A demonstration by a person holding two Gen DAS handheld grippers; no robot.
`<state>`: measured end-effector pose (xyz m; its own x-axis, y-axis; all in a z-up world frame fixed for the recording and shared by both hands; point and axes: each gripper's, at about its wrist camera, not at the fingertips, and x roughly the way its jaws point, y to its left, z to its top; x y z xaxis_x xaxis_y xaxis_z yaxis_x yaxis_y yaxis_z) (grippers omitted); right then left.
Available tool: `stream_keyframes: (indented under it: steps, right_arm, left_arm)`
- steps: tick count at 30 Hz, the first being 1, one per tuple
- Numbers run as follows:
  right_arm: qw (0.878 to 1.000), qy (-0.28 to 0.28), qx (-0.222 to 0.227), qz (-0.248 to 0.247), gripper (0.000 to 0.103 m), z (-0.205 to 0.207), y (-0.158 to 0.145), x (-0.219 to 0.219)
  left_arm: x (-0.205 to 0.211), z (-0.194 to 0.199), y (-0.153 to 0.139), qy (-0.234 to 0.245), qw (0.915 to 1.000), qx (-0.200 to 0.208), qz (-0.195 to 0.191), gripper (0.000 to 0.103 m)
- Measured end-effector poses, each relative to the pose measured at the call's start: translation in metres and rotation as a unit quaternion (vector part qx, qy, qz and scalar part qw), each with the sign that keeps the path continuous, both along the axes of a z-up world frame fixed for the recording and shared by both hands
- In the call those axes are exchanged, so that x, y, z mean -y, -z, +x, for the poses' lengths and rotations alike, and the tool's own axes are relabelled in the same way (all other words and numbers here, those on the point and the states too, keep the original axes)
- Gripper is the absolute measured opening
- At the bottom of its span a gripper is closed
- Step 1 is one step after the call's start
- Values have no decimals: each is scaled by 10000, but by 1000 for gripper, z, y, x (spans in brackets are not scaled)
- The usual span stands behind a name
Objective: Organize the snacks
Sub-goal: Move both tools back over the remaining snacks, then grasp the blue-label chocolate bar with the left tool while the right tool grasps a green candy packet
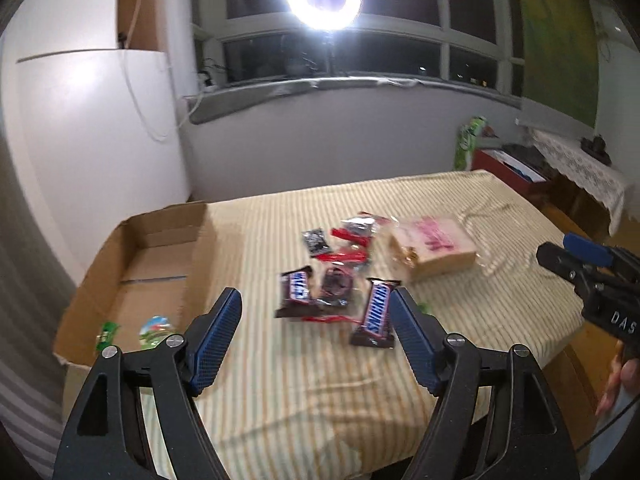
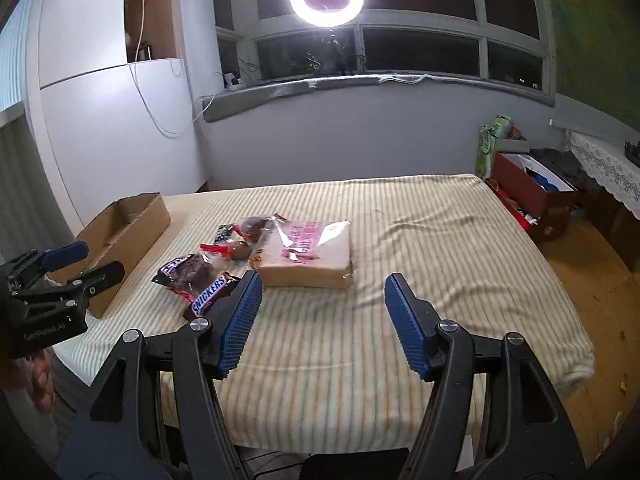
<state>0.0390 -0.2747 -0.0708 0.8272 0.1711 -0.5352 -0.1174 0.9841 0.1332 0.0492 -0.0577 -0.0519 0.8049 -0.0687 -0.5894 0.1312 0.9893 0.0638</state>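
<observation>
Risk: the snack pile (image 1: 340,276) is overlapped and glossy — a pinch on one Snickers bar (image 1: 376,312) may drag its neighbours or slip off the film. Left gripper (image 1: 316,340) hovers jaws apart, empty, the bar just ahead by its right finger; cardboard box (image 1: 160,248) off to its left. Right gripper (image 2: 320,320) also spread wide, empty, the wrapped bread pack (image 2: 308,256) just ahead on the striped cloth (image 2: 440,260).

Both grippers are black plastic with triangular cut-outs, silver screws at the pivots and ribbed blue pads (image 1: 216,340). The left gripper (image 2: 64,264) reads "GenRobot.AI" in white; the right gripper (image 1: 576,260) shows "DAS". Bare skin of a hand (image 2: 40,384) shows lower left.
</observation>
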Motion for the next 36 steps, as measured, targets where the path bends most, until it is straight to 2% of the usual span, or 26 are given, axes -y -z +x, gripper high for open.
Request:
stream_keyframes:
  steps: [7, 13, 16, 19, 21, 22, 23, 25, 28, 36]
  right_arm:
    - [9978, -569, -337, -79, 67, 20, 24, -40]
    - [9923, -831, -910, -132, 67, 47, 70, -75]
    - [9903, -904, -1030, -246, 67, 58, 82, -86]
    - [9883, -962, -1096, -455, 66, 66, 92, -96]
    - [9882, -953, -1009, -648, 56, 66, 93, -100]
    - [9885, -937, -974, -682, 47, 66, 93, -100]
    - [9887, -922, -963, -685, 42, 67, 92, -98]
    - [9888, -898, -956, -707, 18, 68, 92, -94]
    - [9883, -967, -979, -663, 18, 68, 91, -90]
    - [9897, -914, -956, -557, 17, 64, 88, -84]
  left_arm:
    - [-9, 18, 13, -271, 9995, -129, 9, 76]
    - [-29, 53, 44, -496, 9966, -515, -399, 76]
    - [-34, 69, 59, -464, 9943, -699, -664, 76]
    - [-37, 84, 72, -491, 9927, -828, -721, 74]
    - [-40, 91, 79, -441, 9918, -885, -814, 57]
    - [-43, 94, 82, -447, 9911, -926, -846, 40]
    - [-45, 97, 86, -433, 9897, -1025, -902, 33]
    - [-49, 97, 87, -452, 9885, -1020, -1024, 29]
    - [-50, 91, 86, -367, 9880, -1004, -1118, 27]
    - [-52, 83, 82, -343, 9887, -979, -1084, 27]
